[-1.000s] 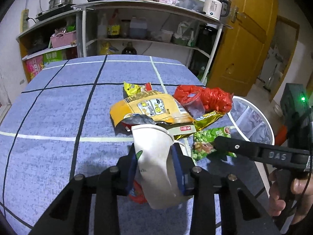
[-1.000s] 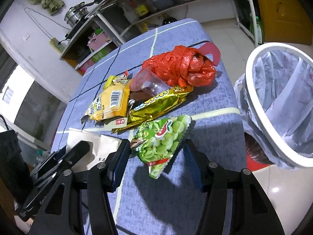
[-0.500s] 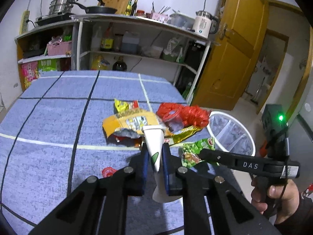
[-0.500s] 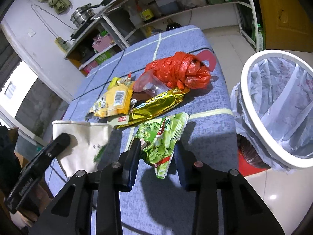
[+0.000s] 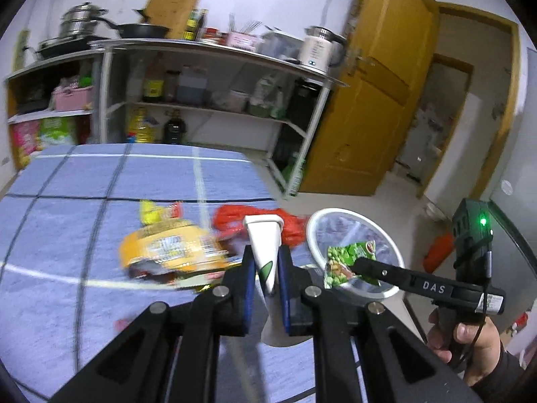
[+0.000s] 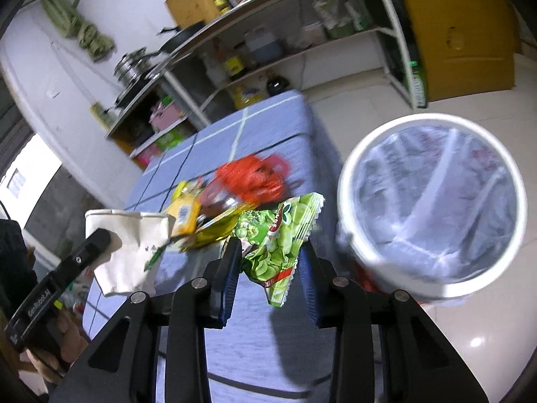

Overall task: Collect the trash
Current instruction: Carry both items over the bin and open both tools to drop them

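A table under a blue cloth point(image 5: 60, 235) crossed by dark and white lines fills the lower left of the left wrist view. On it, near its right edge at mid-frame, lies a blurred heap: a yellow snack bag point(image 5: 167, 250), a red plastic bag point(image 5: 231, 216) behind it, and a gold wrapper point(image 6: 218, 223) seen centre-left in the right wrist view. A small red scrap point(image 5: 122, 324) lies apart, lower left of the heap
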The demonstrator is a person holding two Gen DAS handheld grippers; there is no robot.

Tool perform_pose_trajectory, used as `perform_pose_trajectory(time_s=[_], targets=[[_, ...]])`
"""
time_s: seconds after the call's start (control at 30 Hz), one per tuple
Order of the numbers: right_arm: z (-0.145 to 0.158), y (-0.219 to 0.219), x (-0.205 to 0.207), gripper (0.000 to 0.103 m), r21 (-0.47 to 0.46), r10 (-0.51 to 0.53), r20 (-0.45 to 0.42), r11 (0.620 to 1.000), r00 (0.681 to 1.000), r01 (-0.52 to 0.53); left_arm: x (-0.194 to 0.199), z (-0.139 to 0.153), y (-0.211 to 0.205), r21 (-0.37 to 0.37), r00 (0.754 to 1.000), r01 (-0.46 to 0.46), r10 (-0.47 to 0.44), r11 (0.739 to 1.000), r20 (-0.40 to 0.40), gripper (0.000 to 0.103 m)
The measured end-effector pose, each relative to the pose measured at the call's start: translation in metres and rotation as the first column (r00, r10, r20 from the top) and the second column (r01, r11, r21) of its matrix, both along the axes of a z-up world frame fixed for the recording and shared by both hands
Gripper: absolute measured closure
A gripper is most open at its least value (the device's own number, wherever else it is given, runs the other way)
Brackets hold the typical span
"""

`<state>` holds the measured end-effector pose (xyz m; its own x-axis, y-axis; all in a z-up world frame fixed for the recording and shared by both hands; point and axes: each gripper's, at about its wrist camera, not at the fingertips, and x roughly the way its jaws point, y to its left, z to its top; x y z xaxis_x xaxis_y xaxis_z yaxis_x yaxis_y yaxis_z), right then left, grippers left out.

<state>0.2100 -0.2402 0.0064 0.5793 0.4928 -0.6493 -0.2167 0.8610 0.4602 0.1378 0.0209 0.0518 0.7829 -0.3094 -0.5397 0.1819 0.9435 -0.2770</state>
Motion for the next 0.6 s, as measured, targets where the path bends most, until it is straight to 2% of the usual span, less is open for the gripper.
perform_pose_trajectory(time_s=[0.27,0.6], targets=[[0.002,-0.06,0.016,0.068,-0.051,-0.119,-0.003,0.992,0.993,0.119,0.044,0.0,-0.074,0.02,0.99,0.144,-0.144,0.989,-0.012,0.09],[-0.024,-0.093,0.042,0.066,-0.136,-0.18,-0.057,0.976,0.982,0.171,0.097,-0.024,-0.144,0.023,0.974,0.219,-0.217,0.975,-0.071,0.088]])
